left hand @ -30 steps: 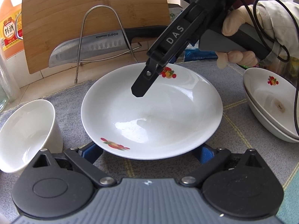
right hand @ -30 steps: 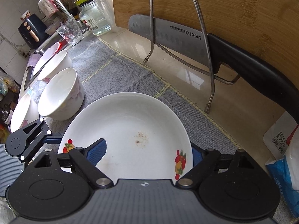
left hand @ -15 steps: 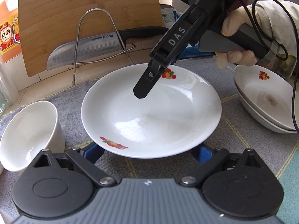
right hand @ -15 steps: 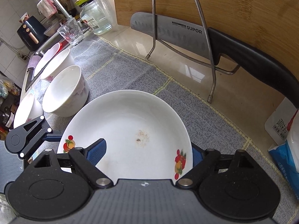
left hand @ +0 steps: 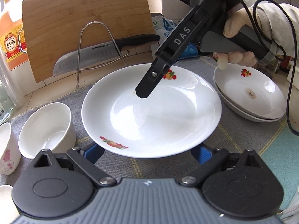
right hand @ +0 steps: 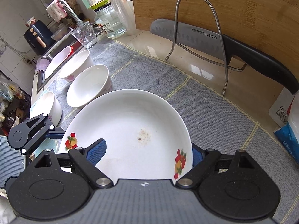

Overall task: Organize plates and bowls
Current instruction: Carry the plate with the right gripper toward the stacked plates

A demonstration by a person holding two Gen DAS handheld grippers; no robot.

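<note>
A white plate (left hand: pixel 151 115) with fruit prints hangs above the grey mat, carried between both grippers. My left gripper (left hand: pixel 147 152) has its blue pads under the near rim on either side, with the tips hidden. My right gripper (right hand: pixel 145 153) is shut on the same plate (right hand: pixel 130 123), with one pad on the inside and the other behind the rim. In the left wrist view its finger (left hand: pixel 147 85) reaches down into the plate from the far side. Two stacked plates (left hand: pixel 248 100) sit on the mat to the right.
White bowls (right hand: pixel 89 85) and a flowered cup (left hand: pixel 7 147) stand to the left, towards the sink (right hand: pixel 56 56). A knife (left hand: pixel 89 57) lies in a wire rack in front of a leaning cutting board (left hand: pixel 84 18). A glass (right hand: pixel 85 34) and jars stand at the back.
Both grippers have risen with the plate and drawn back from the cutting board. More of the mat, the bowls and the stacked plates now shows. The grip on the plate is unchanged.
</note>
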